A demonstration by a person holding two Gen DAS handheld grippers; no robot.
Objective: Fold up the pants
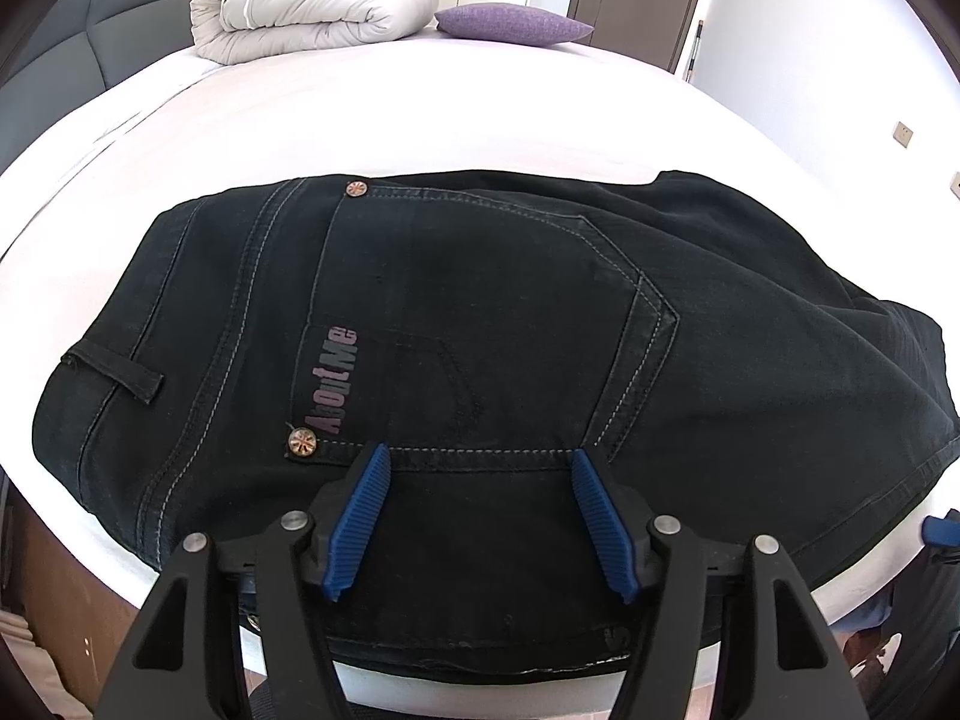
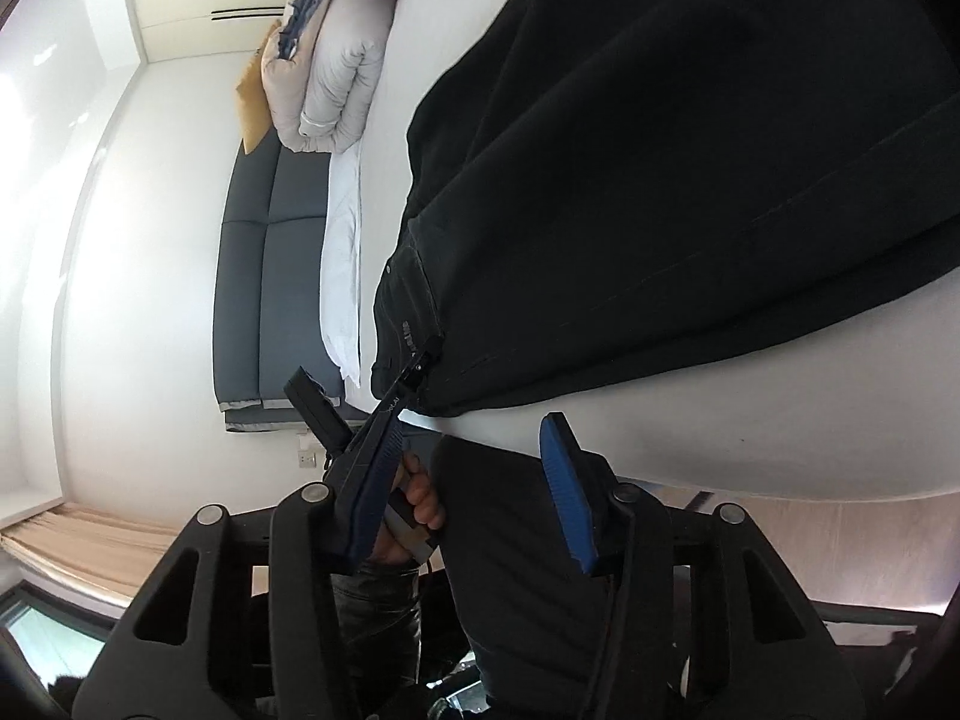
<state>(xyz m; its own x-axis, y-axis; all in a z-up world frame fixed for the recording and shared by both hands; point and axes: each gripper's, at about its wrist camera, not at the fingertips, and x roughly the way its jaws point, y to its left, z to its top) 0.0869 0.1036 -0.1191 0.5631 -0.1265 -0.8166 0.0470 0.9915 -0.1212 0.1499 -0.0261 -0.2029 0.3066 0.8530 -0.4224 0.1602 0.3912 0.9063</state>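
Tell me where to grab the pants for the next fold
Probably the waistband edge at the left end of the pants. Come in low from the near side of the bed: the cloth lies flat, and that thick stitched band gives the left tool, now open over the back pocket, the firmest hold.

One pair of black pants (image 1: pixel 480 330) lies ahead of the left gripper (image 1: pixel 480 468), showing two rivets (image 1: pixel 302 442). Beyond them sit one folded duvet (image 1: pixel 318 6) and one purple cushion (image 1: pixel 513 23). Two grippers in all, the right gripper (image 2: pixel 474 438) alongside, each with two blue pads (image 1: pixel 603 525).
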